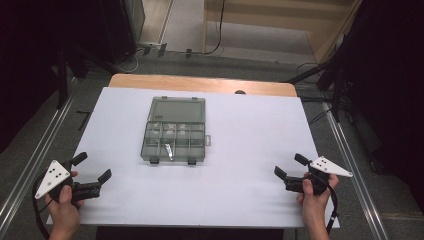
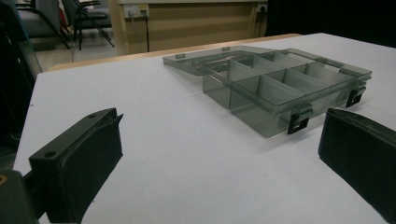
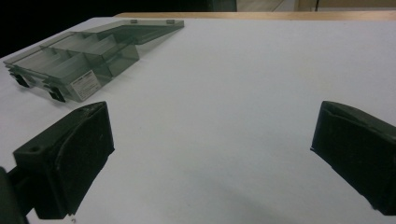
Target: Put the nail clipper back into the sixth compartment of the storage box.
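A clear grey compartment box (image 1: 175, 130) lies open on the white table, its lid folded flat toward the far side. Several of its compartments hold small pale items. It also appears in the left gripper view as the box (image 2: 275, 86) and in the right gripper view as the box (image 3: 84, 56). My left gripper (image 1: 92, 167) rests near the front left corner, open and holding nothing, well short of the box. My right gripper (image 1: 291, 166) sits near the front right edge, open too, with bare table between its jaws.
The white table (image 1: 250, 140) has wide bare room around the box. A wooden strip (image 1: 200, 82) runs along its far edge. Dark stands and cables crowd the floor at both sides. Metal rails (image 1: 30, 165) flank the table.
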The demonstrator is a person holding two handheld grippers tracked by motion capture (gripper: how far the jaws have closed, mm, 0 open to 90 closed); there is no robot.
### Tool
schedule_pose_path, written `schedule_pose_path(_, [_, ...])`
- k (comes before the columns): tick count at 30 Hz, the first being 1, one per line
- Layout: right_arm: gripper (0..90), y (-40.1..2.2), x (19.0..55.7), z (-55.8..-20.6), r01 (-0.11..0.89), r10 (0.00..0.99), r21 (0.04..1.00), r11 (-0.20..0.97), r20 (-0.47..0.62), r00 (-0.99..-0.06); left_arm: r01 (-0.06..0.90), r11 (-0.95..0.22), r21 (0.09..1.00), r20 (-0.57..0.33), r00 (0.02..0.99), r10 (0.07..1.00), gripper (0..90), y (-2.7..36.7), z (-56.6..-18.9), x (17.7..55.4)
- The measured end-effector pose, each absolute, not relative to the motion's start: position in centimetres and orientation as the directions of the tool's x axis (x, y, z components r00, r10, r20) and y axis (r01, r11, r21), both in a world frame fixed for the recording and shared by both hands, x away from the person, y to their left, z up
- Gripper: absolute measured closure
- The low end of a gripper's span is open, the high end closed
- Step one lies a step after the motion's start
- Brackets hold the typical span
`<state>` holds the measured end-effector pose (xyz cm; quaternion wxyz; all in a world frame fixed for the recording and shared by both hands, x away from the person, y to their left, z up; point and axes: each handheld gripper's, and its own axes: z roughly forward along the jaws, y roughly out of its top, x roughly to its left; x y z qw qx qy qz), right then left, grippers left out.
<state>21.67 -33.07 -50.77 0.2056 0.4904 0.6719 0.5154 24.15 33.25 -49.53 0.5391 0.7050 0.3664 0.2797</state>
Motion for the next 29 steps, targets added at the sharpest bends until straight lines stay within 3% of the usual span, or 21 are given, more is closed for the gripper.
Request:
schedule_pose_path(16, [0.0,-35.6,20.1,-51.1,0.433,0.889,0.899,-0.057,0.243,-0.389,0.211,-0.145,0.967,-0.004,0.580,0.814,0.0,33.3,-49.5,24.2])
schedule_pose_path(29, [0.0,-35.1,20.2,-51.3,0.467,0.889,0.884,-0.030,0.236,-0.392,0.213,-0.135,0.968,-0.014,0.580,0.815,0.0,33.4,-49.5,24.3])
